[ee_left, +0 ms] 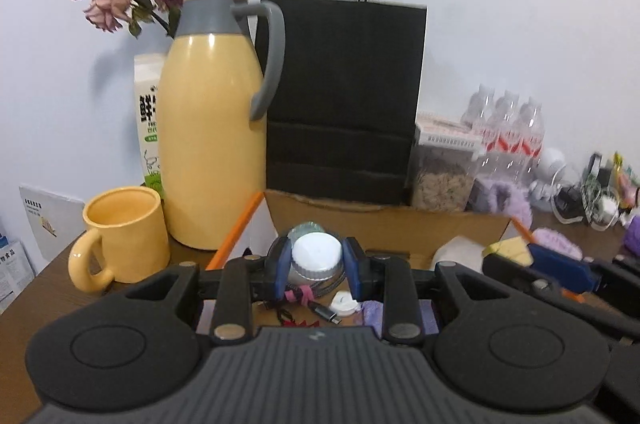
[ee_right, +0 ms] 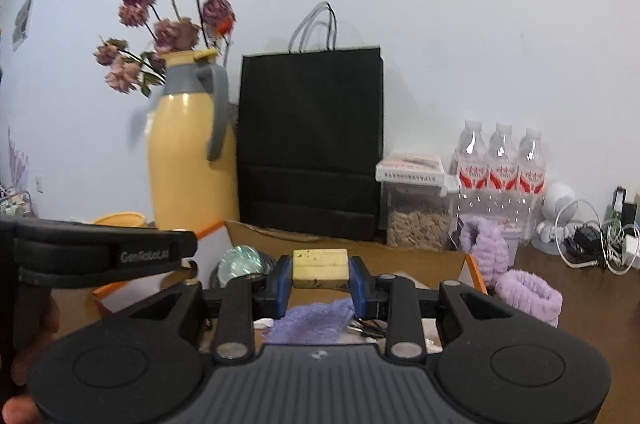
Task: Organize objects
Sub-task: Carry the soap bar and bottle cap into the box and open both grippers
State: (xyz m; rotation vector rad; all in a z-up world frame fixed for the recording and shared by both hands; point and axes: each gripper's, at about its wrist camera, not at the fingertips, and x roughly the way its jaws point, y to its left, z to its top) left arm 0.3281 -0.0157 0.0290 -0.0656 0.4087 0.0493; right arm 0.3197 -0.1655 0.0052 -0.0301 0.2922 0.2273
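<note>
Both grippers carry loads above the open cardboard box, the landmark here; left gripper has its blue fingers clamped on the ribbed white cap of a small jar, body of the jar mostly hidden below the cap; right gripper has its fingers clamped on the two ends of a yellowish block, probably a sponge or soap bar, cannot tell which; both things hang over the box interior, not resting on anything. Risks, as a judgement: the jar is held by the cap only, so a loose cap or a twist could let the body drop into the clutter inside the box, onto the cable bundle and purple cloth; the block is pinched at its ends and may slip or bow out if it is soft; the two grippers sit side by side, the right one's body showing at the right edge of the left view and the left one's body at the left of the right view, so they may knock each other; swinging left of the box risks the yellow thermos jug and yellow mug, which stand just beside the box's left wall on the tabletop; the black paper bag stands right behind the box. Pose: both grippers point forward toward the wall, tilted a little downward, roughly level in roll; a bit of a hand shows at the left of the right view.
</note>
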